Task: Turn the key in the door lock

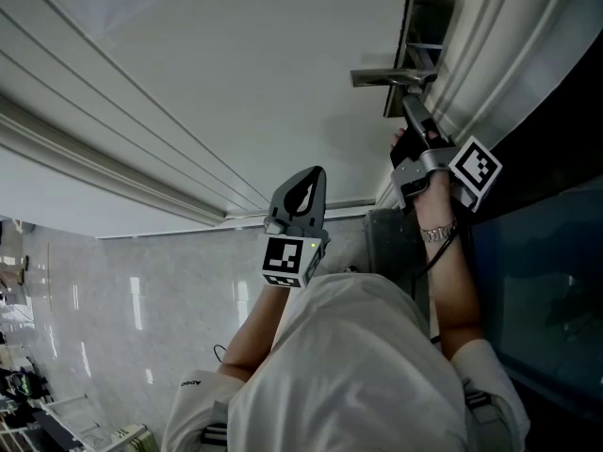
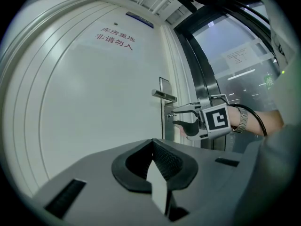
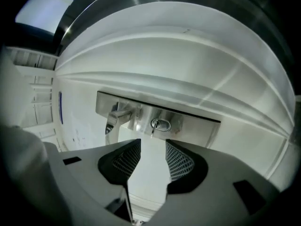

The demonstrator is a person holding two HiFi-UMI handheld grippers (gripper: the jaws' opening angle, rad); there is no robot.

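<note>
at the white door (image 1: pixel 236 83) a person stands with a gripper in each hand. the right gripper (image 3: pixel 153 143) is held up to the shiny lock plate (image 3: pixel 197 126) near the door's edge. its jaws are apart, with a clear gap between the two dotted pads (image 3: pixel 179 160). the key (image 3: pixel 159 125) sticks out of the lock in that plate. it sits just past the jaw tips, in line with the gap, and the pads do not press on it. nothing is held between them. the door handle (image 3: pixel 116 115) is on the same plate, just beside the key. seen from the left gripper view, the handle is above the right gripper's tips.

the left gripper (image 2: pixel 153 147) is held lower and further from the lock, well apart from the plate. it points flat at the plain part of the door. its jaws are together and they hold nothing.

the person wears a metal watch (image 1: pixel 438 234) on the right wrist. a sign (image 2: pixel 115 37) with red writing is stuck high up on the door. a dark glass wall (image 2: pixel 235 65) stands next to the door on the lock side. the floor (image 1: pixel 113 309) below is pale and shiny.
</note>
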